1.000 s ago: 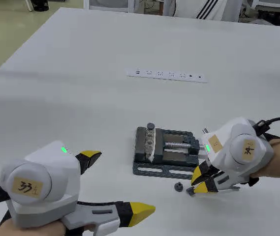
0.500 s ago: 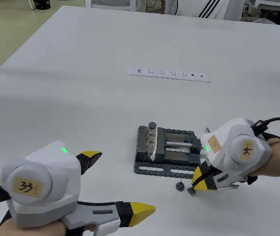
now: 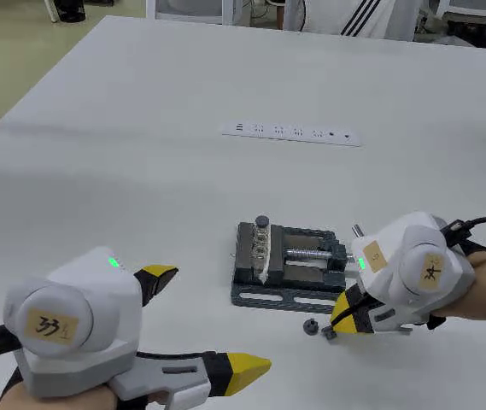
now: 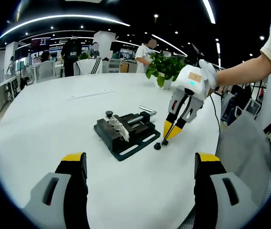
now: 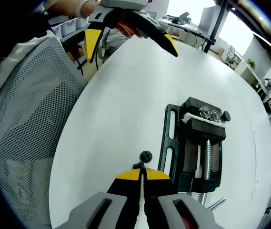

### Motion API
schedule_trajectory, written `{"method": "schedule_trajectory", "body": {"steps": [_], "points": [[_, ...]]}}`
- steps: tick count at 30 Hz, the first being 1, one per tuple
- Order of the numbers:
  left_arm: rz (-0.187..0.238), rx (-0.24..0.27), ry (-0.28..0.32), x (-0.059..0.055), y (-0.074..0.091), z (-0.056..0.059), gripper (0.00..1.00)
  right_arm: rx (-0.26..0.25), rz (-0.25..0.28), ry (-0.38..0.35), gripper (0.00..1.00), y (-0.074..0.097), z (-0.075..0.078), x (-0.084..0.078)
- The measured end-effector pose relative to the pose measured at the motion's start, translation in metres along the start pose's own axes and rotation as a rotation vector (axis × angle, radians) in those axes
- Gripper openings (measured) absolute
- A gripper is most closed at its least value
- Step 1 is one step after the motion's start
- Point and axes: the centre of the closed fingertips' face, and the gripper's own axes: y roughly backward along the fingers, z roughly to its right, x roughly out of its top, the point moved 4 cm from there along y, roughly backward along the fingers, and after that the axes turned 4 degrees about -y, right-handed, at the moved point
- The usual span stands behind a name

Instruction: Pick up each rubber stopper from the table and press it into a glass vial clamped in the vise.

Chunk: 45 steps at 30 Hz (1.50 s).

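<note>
Risk of nudging stopper (image 3: 311, 326) away across counter (image 3: 140, 171) with right claw (image 5: 141, 171) pinched together just beside it, left claw (image 4: 140, 158) apart.

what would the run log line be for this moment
left gripper open, hovering | right gripper shut, tips at table by loose stopper | vise holds one stoppered vial, two open vials

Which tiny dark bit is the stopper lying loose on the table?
Find the black vise mid-table. Just off its near edge lies the loose stopper, round and dark. Nothing touches it, unlike the pinched stopper in the right gripper's tips beside it.
</note>
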Motion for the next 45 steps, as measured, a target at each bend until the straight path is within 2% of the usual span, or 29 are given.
{"method": "schedule_trajectory", "body": {"steps": [5,11,16,17,19,22,28,32,38,45], "points": [[0.011,-0.007,0.018,0.003,-0.003,0.0,0.91,-0.095,0.065,0.006,0.0,0.016,0.008,0.017],[0.028,-0.014,0.05,0.012,-0.008,0.003,0.86,-0.162,0.119,0.021,0.0,0.036,0.006,0.035],[0.041,-0.03,0.112,0.016,-0.015,0.006,0.78,-0.204,0.158,0.044,0.0,0.048,0.001,0.047],[0.042,-0.039,0.144,0.017,-0.017,0.008,0.75,-0.221,0.167,0.061,0.0,0.051,0.001,0.05],[0.053,-0.058,0.184,0.019,-0.02,0.008,0.7,-0.223,0.173,0.06,0.0,0.054,0.0,0.053],[0.061,-0.104,0.313,0.021,-0.027,0.013,0.57,-0.241,0.197,0.068,0.0,0.06,-0.001,0.061],[0.081,-0.168,0.395,0.021,-0.036,0.015,0.39,-0.26,0.234,0.081,0.0,0.068,-0.002,0.074],[0.118,-0.209,0.478,0.028,-0.04,0.021,0.31,-0.274,0.259,0.085,0.0,0.074,-0.002,0.08],[0.162,-0.248,0.558,0.036,-0.041,0.023,0.25,-0.281,0.286,0.088,0.0,0.076,-0.002,0.087],[0.182,-0.283,0.588,0.039,-0.041,0.028,0.19,-0.282,0.314,0.083,0.0,0.078,-0.002,0.093]]}}
